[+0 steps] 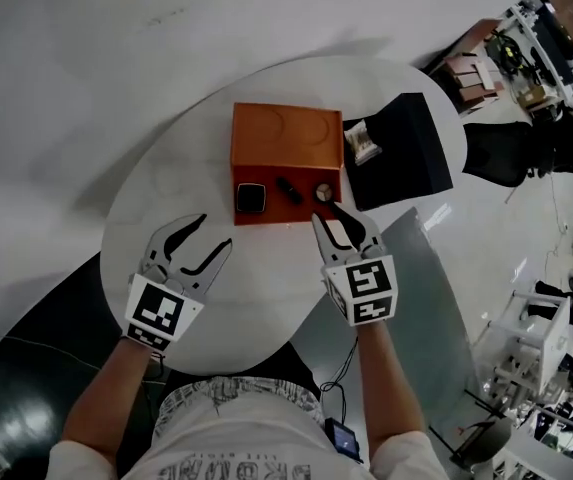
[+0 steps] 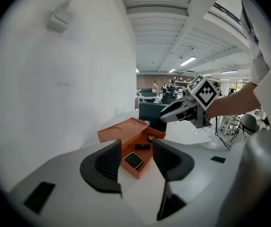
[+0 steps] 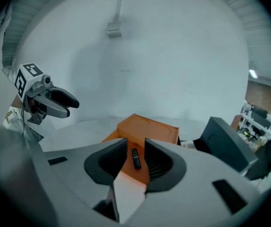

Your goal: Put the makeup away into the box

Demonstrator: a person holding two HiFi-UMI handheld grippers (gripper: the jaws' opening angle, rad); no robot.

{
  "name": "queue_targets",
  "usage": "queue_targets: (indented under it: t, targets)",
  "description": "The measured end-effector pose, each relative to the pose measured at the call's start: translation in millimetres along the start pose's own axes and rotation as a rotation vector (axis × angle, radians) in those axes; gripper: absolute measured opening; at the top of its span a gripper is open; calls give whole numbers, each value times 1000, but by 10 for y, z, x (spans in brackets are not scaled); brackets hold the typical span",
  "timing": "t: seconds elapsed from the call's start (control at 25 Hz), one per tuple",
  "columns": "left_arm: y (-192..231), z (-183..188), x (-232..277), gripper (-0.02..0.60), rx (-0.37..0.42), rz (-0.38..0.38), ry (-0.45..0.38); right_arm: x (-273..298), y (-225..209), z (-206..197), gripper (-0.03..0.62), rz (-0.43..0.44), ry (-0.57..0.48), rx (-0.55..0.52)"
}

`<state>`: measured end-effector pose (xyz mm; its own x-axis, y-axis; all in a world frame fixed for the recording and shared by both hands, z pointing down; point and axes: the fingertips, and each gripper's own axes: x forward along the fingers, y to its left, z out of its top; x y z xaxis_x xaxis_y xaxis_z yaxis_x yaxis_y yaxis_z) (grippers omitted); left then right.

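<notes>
An orange box (image 1: 286, 136) lies open on the round white table (image 1: 166, 193), its lid flat behind the tray. In the tray sit a square black compact (image 1: 251, 198), a black lipstick (image 1: 288, 188) and a small round jar (image 1: 324, 192). My left gripper (image 1: 216, 230) hovers left of the box's front, jaws wide apart and empty. My right gripper (image 1: 327, 212) hangs just before the tray's right corner, jaws parted with nothing between them. The left gripper view looks between the left gripper (image 2: 136, 148) jaws at the compact (image 2: 134, 161). The right gripper view frames the lipstick (image 3: 135, 158).
A black case (image 1: 406, 153) with a small patterned packet (image 1: 363, 140) on it lies right of the box. A white wall rises behind the table. Shelves and equipment crowd the floor at the far right. A phone (image 1: 344, 438) hangs at the person's waist.
</notes>
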<state>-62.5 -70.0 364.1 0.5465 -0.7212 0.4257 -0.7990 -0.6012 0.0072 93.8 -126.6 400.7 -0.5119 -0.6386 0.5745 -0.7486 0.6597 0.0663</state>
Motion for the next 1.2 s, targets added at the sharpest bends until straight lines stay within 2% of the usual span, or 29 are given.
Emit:
queue_targets:
  t: [0.24, 0.76, 1.2]
  targets:
    - [-60, 314, -135, 199, 54, -14, -72, -364, 56, 149, 114, -52, -58, 38]
    - [-152, 683, -495, 123, 84, -66, -199, -927, 310, 476, 80, -144, -160, 79]
    - [-117, 820, -859, 79, 103, -83, -270, -1049, 673, 538, 61, -146, -197, 111]
